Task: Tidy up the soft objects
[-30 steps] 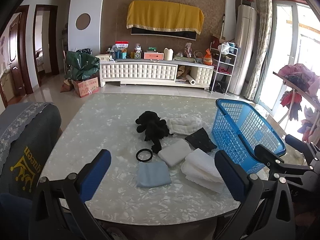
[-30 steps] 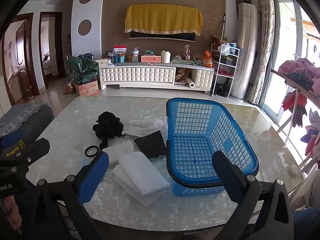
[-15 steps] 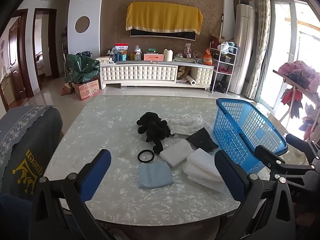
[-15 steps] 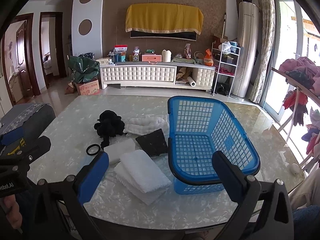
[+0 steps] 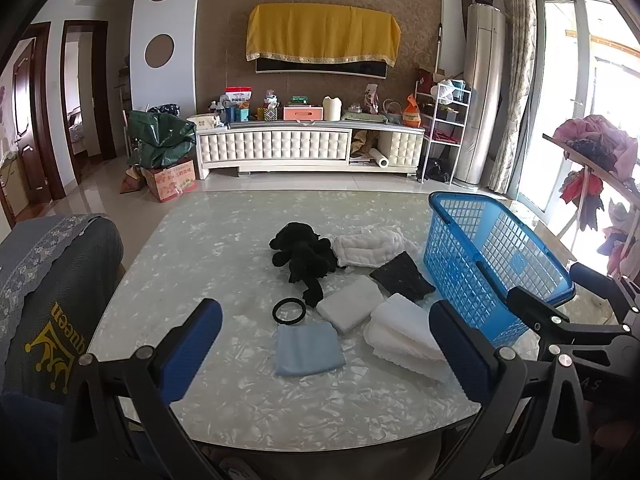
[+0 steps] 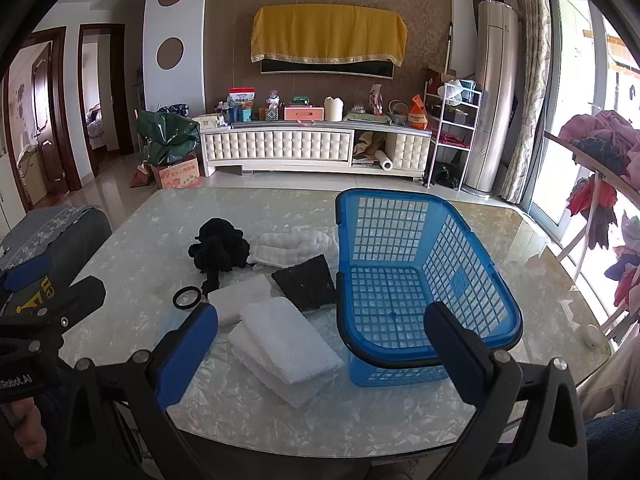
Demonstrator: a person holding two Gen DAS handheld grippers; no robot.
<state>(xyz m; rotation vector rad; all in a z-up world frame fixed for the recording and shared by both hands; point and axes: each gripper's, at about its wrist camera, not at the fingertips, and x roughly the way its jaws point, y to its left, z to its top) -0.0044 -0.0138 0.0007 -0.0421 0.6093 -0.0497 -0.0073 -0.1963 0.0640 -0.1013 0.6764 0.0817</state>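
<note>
With both the left gripper (image 5: 324,344) and right gripper (image 6: 320,340) spread wide and empty at the table edge, the folded white towel (image 6: 280,346) beside the blue basket (image 6: 492,280) looks light and floppy, best pinched across its stacked folds

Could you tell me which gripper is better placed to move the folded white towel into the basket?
Right. The right gripper is open, with the white towel just ahead and the basket beside it.
</note>
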